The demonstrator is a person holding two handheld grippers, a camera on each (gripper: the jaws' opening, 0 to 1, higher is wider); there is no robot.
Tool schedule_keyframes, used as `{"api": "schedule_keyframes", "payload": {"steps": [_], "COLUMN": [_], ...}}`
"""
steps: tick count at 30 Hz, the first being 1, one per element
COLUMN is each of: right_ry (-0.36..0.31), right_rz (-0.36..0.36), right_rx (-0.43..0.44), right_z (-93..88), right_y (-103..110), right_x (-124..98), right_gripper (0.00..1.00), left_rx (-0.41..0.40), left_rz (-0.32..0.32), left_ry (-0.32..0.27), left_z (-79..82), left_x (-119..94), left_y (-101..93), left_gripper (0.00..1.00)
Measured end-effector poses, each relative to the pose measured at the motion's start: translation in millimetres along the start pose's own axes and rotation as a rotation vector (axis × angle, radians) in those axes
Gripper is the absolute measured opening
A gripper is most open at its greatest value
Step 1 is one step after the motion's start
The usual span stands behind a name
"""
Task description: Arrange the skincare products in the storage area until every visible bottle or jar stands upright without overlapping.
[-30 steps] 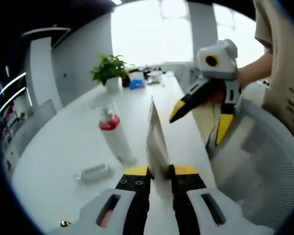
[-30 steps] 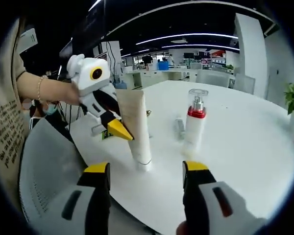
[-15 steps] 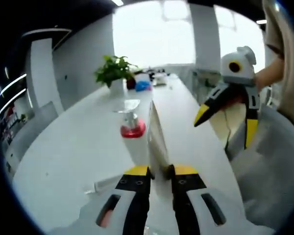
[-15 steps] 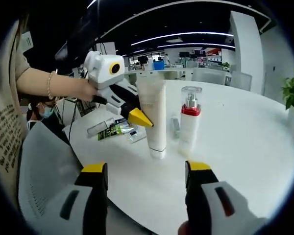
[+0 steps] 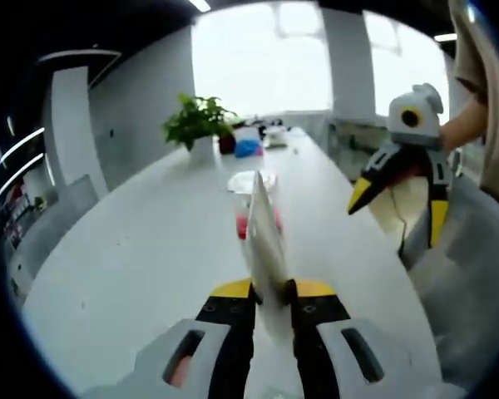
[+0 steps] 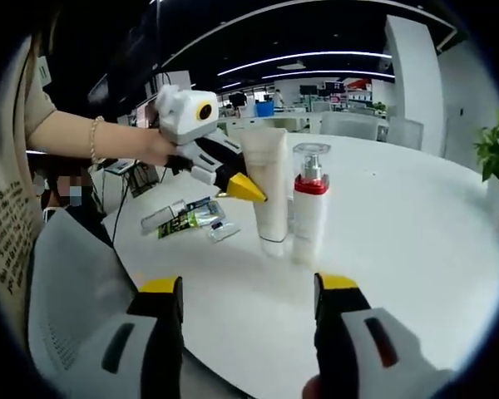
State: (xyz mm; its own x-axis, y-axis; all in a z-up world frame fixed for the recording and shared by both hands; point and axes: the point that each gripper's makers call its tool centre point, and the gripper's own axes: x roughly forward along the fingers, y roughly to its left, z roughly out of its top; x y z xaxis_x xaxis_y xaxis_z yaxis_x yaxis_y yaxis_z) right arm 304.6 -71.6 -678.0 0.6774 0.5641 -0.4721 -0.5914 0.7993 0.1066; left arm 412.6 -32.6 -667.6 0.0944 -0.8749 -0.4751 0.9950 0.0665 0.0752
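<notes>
White table [image 6: 416,249]: one tube [image 6: 266,187], one pump bottle [image 6: 308,209], both upright

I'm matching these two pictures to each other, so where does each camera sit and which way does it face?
Left gripper view: rides on the left gripper, looking along the white table toward a potted plant; its jaws are shut on the cream tube, and the right gripper shows with a hand behind it.
Right gripper view: rides on the open right gripper, facing across the table; the person's arm holds the left gripper at the tube.
Shared: the tube and the red-collared pump bottle, standing upright side by side.
</notes>
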Motion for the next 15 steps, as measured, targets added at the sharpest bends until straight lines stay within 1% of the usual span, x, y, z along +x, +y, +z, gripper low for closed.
{"api": "schedule_keyframes", "payload": {"steps": [10, 15], "right_ry": [0.013, 0.014], "right_rz": [0.01, 0.012], "right_rx": [0.006, 0.004], "right_z": [-3.7, -2.9], "right_y": [4.0, 3.2], "right_x": [3.2, 4.8], "right_gripper": [0.64, 0.64], "left_rx": [-0.009, -0.011], "left_rz": [-0.017, -0.019], "left_ry": [-0.01, -0.001], "left_z": [1.1, 0.8], "left_x": [3.0, 3.6], "left_y": [3.9, 4.2], "left_gripper": [0.12, 0.13]}}
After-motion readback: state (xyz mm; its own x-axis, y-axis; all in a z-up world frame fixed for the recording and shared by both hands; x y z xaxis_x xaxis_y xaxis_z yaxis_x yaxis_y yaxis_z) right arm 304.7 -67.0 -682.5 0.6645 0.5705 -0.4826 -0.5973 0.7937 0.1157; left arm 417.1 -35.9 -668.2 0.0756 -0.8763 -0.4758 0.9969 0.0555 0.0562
